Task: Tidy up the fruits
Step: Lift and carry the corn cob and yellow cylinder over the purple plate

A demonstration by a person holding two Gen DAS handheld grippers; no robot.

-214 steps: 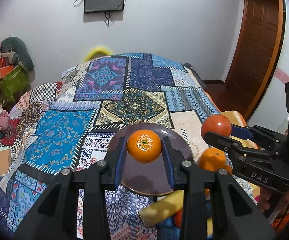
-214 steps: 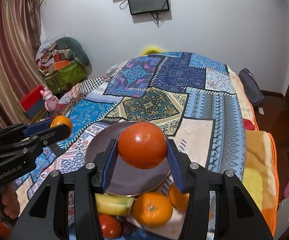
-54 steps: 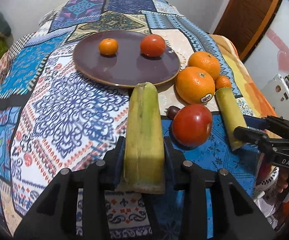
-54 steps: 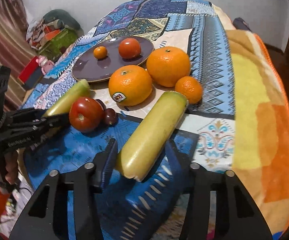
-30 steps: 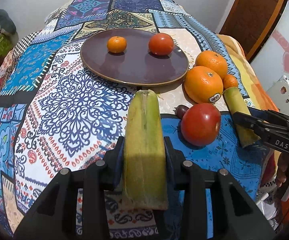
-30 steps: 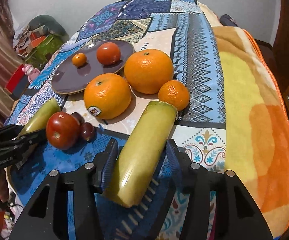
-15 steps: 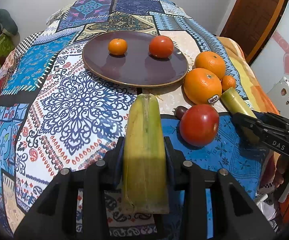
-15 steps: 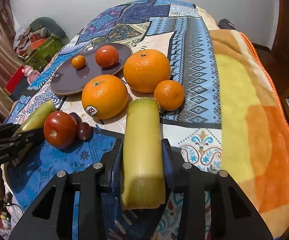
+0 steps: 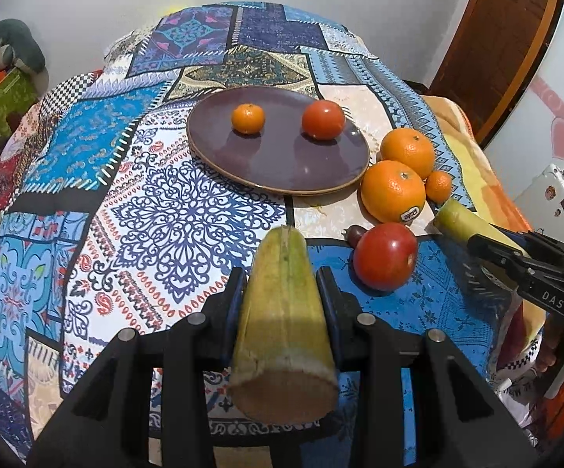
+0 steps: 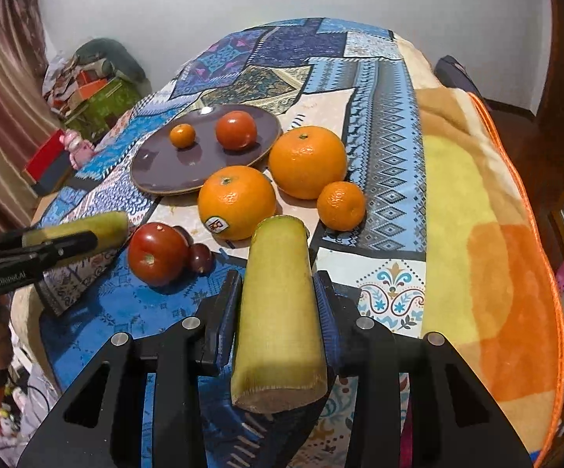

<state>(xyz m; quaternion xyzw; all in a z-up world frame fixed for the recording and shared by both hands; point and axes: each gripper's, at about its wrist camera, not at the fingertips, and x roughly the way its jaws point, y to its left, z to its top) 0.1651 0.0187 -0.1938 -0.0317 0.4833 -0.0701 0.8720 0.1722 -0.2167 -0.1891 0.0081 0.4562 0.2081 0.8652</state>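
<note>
My left gripper (image 9: 284,292) is shut on a yellow-green banana piece (image 9: 284,323), held above the patterned cloth. My right gripper (image 10: 278,296) is shut on a second banana piece (image 10: 278,312); that gripper also shows in the left wrist view (image 9: 516,257). A brown plate (image 9: 282,163) holds a small mandarin (image 9: 247,118) and a tomato (image 9: 323,119). Beside the plate lie two large oranges (image 9: 393,190) (image 9: 407,152), a small mandarin (image 9: 438,186), a red tomato (image 9: 385,255) and a dark small fruit (image 9: 356,234).
The fruit lies on a bed with a patchwork cover (image 9: 165,214) and an orange-yellow blanket (image 10: 496,234) on its right side. A wooden door (image 9: 508,39) is at the right. Bags and boxes (image 10: 94,89) are heaped at the left wall.
Both grippers have risen and drawn back slightly, each carrying its banana piece. The right one's piece now points straight ahead between the fingers. The fruit on the bed has not moved.
</note>
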